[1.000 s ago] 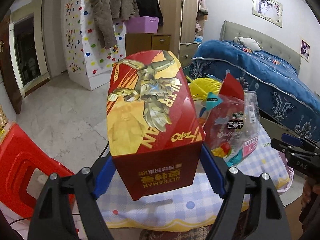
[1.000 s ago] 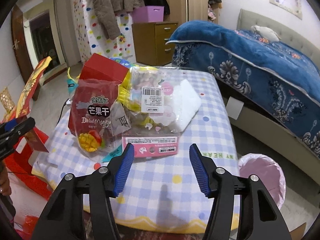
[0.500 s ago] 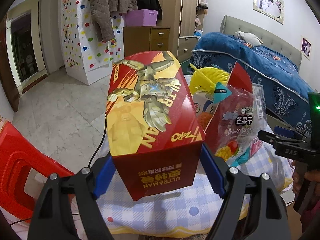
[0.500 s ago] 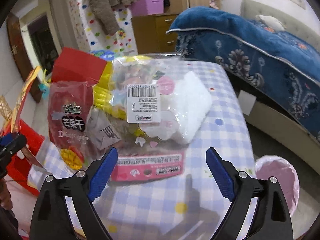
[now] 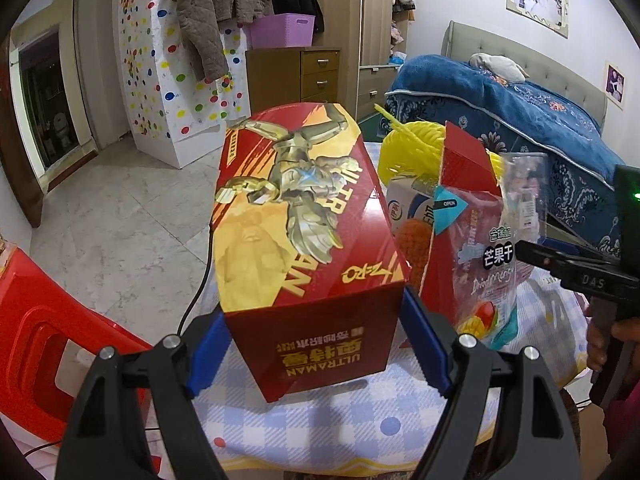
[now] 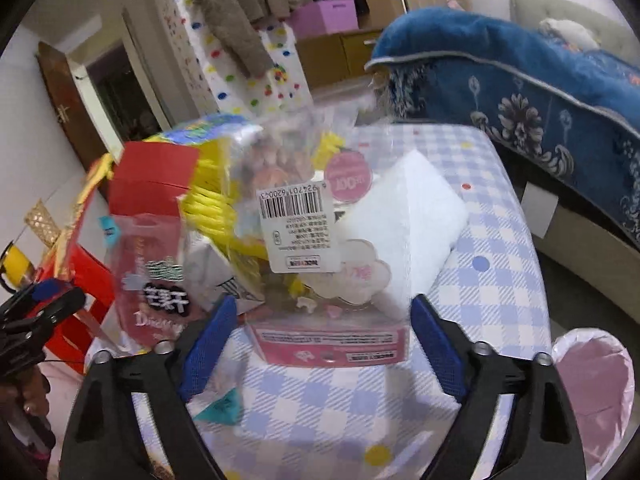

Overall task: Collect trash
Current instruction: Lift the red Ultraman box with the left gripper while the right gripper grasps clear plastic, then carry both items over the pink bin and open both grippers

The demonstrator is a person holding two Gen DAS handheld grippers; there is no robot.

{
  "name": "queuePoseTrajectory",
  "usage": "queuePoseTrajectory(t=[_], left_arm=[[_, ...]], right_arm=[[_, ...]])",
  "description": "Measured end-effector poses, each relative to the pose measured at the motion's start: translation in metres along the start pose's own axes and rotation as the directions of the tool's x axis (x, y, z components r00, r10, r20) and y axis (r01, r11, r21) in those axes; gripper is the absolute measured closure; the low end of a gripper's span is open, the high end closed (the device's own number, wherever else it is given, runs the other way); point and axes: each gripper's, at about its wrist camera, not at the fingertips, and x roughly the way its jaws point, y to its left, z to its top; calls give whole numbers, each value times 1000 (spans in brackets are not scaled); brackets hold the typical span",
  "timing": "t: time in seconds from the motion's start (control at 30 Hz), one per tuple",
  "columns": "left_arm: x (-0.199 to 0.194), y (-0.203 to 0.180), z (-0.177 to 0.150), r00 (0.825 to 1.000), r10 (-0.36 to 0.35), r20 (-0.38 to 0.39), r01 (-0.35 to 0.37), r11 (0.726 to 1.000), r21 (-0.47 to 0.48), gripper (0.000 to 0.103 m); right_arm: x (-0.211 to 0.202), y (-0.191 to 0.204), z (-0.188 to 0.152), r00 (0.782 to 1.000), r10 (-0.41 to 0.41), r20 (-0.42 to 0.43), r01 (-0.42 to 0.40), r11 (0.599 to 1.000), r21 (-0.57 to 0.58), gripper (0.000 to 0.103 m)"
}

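My left gripper (image 5: 316, 340) is shut on a red and gold Ultraman box (image 5: 296, 216) and holds it above the near edge of the checked table (image 5: 340, 432). My right gripper (image 6: 320, 332) is open, its fingers either side of a clear plastic packet with a pink base and a barcode label (image 6: 320, 280); no contact shows. A red dried mango pouch (image 6: 156, 276) stands left of it, also in the left wrist view (image 5: 480, 264). Yellow netting (image 6: 216, 208) and a white pad (image 6: 412, 220) lie behind.
A bin with a pink liner (image 6: 592, 392) stands on the floor right of the table. A red plastic stool (image 5: 44, 340) is at the left. A bed with a blue quilt (image 5: 520, 120) lies beyond the table. A dark cable (image 5: 200, 280) runs along the floor.
My right gripper has opened wider and moved forward until the clear packet sits between its fingers. My left gripper still holds the Ultraman box and has drifted slightly.
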Motion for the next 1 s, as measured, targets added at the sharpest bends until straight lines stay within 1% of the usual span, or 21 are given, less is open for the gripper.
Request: queuePoseTrajectory(t=[0.03, 0.07, 0.1, 0.13, 0.17, 0.2, 0.23, 0.27, 0.33, 0.43, 0.5, 0.57, 0.77, 0.83, 0.9, 1.0], left_arm=[[-1, -1, 0, 1000, 0, 0, 0, 1000, 1, 26], [-1, -2, 0, 1000, 0, 0, 0, 1000, 2, 26], [-2, -2, 0, 1000, -2, 1, 2, 1000, 2, 26], [-4, -3, -1, 1000, -3, 2, 3, 1000, 3, 26], [-5, -3, -1, 1000, -2, 3, 2, 1000, 3, 26], [-7, -3, -2, 1000, -1, 5, 1, 1000, 2, 26], [-9, -3, -2, 1000, 0, 7, 0, 1000, 2, 26], [-11, -3, -3, 1000, 2, 10, -2, 1000, 3, 26], [-15, -3, -4, 1000, 6, 16, -6, 1000, 3, 26], [-21, -5, -5, 1000, 7, 26, -7, 1000, 6, 26], [-24, -5, -6, 1000, 5, 30, -5, 1000, 6, 26], [-28, -6, -6, 999, 3, 36, -3, 1000, 8, 26], [-39, -8, -4, 998, -5, 58, 4, 1000, 18, 26], [-46, -12, -3, 997, -21, 72, 19, 999, 26, 26], [-55, -19, 0, 994, -45, 96, 41, 998, 45, 26], [-70, -40, 8, 982, -137, 127, 127, 989, 80, 26]], right_arm=[[-3, 0, 0, 1000, -6, -3, 6, 1000, -5, 38], [-5, 0, 0, 1000, -8, -6, 8, 1000, -8, 41], [-7, 1, 0, 1000, -3, -10, 3, 1000, -11, 47], [-8, 1, -1, 1000, -4, -17, 4, 1000, -13, 47], [-8, 1, -2, 1000, -10, -20, 9, 1000, -16, 51], [-9, 1, -2, 1000, -17, -18, 16, 1000, -20, 62], [-10, 1, -3, 1000, -22, -19, 22, 1000, -21, 70], [-11, 0, -3, 999, -27, -20, 26, 999, -18, 74], [-17, 1, -4, 999, -37, -11, 37, 999, -12, 91], [-24, -4, -4, 999, -42, 3, 42, 999, 11, 101], [-31, -6, -5, 999, -49, 16, 48, 999, 16, 103], [-40, -6, -7, 998, -56, 34, 55, 998, 19, 103], [-70, -15, -11, 986, -143, 80, 140, 989, 51, 103], [-80, -20, -14, 983, -165, 85, 159, 985, 73, 103], [-94, -26, -19, 978, -189, 93, 180, 979, 101, 103], [-111, -32, -28, 971, -218, 96, 204, 969, 139, 103]])
